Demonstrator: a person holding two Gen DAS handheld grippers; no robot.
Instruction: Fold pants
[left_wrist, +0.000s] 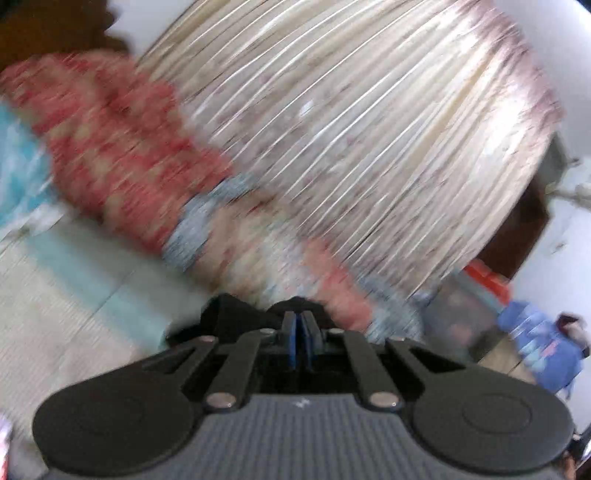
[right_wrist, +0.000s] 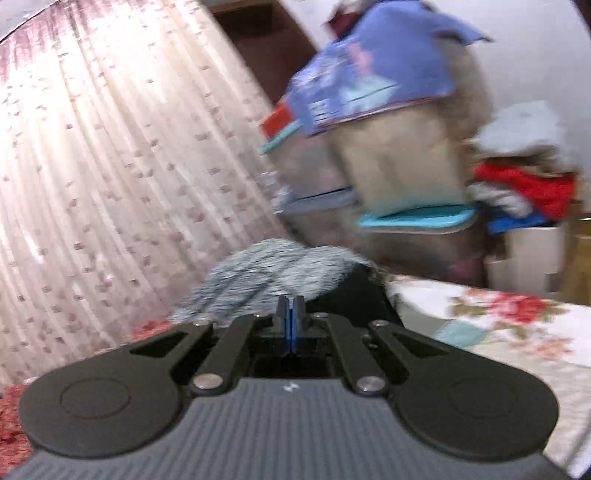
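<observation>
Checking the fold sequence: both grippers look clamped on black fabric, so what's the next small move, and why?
Probably carry both held edges together across and lay them down on the bedspread. The left gripper and right gripper each have jaws shut with black pants fabric bunched at the tips, and both views are tilted and blurred above the bed. How the rest of the pants hangs is hidden.

Ahead of my right hand-held gripper (right_wrist: 290, 308) I see a floral-sheeted bed (right_wrist: 491, 325) with blue-grey cloth (right_wrist: 266, 273) lying on it.
</observation>
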